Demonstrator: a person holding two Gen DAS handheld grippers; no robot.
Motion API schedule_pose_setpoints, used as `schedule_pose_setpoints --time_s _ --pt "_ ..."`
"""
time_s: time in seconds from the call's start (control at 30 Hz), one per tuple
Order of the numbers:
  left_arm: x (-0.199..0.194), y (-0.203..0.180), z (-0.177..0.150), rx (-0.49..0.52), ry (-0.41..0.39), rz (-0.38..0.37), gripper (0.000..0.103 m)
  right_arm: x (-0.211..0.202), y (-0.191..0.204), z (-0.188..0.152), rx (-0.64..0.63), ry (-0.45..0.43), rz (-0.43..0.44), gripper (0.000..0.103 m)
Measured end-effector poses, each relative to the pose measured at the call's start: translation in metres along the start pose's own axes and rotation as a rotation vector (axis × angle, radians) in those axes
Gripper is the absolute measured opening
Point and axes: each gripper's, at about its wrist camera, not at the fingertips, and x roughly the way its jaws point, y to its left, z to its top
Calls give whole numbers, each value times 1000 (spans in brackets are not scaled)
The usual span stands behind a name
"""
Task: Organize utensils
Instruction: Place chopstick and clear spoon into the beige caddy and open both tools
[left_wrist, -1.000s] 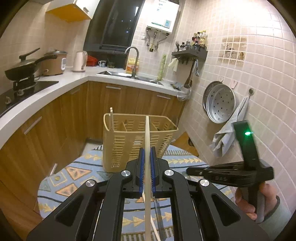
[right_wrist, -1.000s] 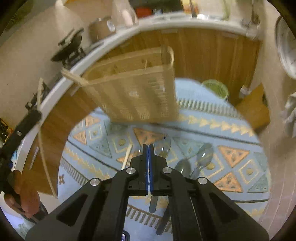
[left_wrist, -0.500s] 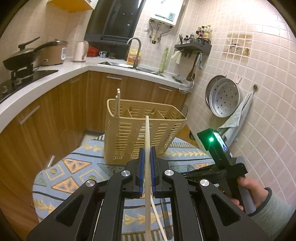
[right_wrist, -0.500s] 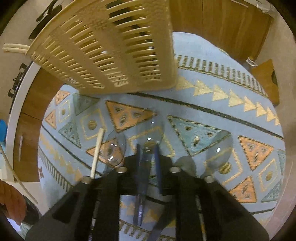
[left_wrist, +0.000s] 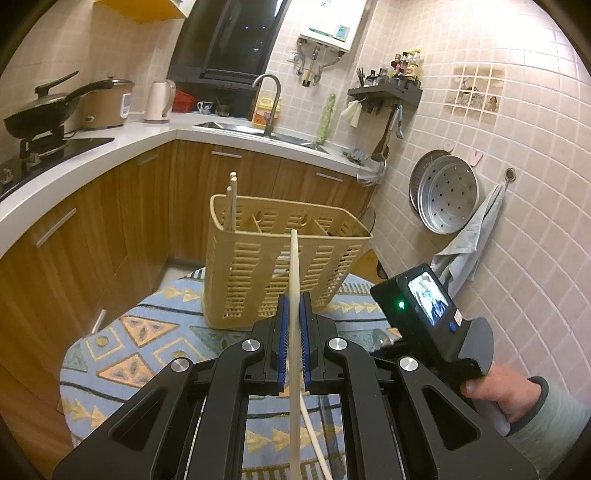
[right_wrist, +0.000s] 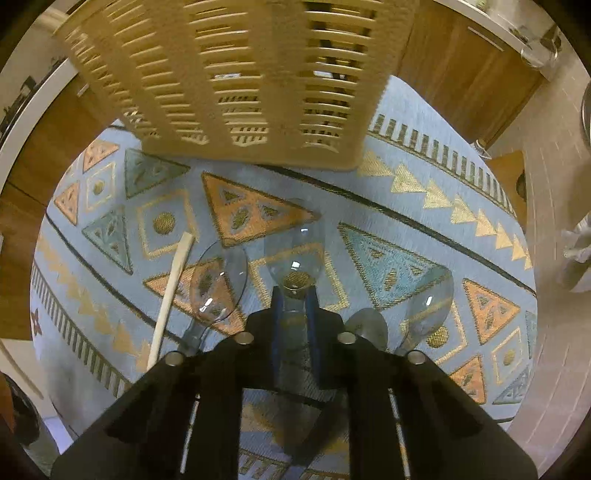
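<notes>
My left gripper is shut on a pale chopstick that points toward the beige slotted utensil basket. Two chopsticks stand in the basket's left compartment. My right gripper is open just above the patterned round table, its fingers astride the neck of a clear plastic spoon. Other clear spoons lie to its left and right, and a loose chopstick lies left of them. The basket stands just beyond.
The right hand-held gripper body is low at the right in the left wrist view. A kitchen counter with sink, wok and cooker runs behind the table. A tiled wall with a steamer tray and towel is on the right.
My right gripper opened and dropped down to the table, now straddling a clear spoon. My left gripper, still holding the chopstick, shifted a little, with the basket now looking nearer.
</notes>
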Motion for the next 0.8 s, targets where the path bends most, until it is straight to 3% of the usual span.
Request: schedule_pose_setpoints --time_s 0.13,0.37,0.5,0.6,0.73,0.8 --pt "-6 -8 12 7 -62 -16 4 -35 -4 -10 6 -91 96 10" --pt "-19 -30 62 33 -292 16 4 -142 -4 -6 -14 -412 235 10" --pt "-11 -24 89 -21 -385 9 4 -186 -11 18 3 -616 229 10" --pt "-6 -20 103 -48 -465 33 4 -198 -20 39 39 -707 246 10" --pt "4 -23 113 -42 -559 96 4 -202 -29 63 72 -868 160 10" --pt "8 -24 115 -36 -589 123 4 -199 -35 73 95 -898 139 10"
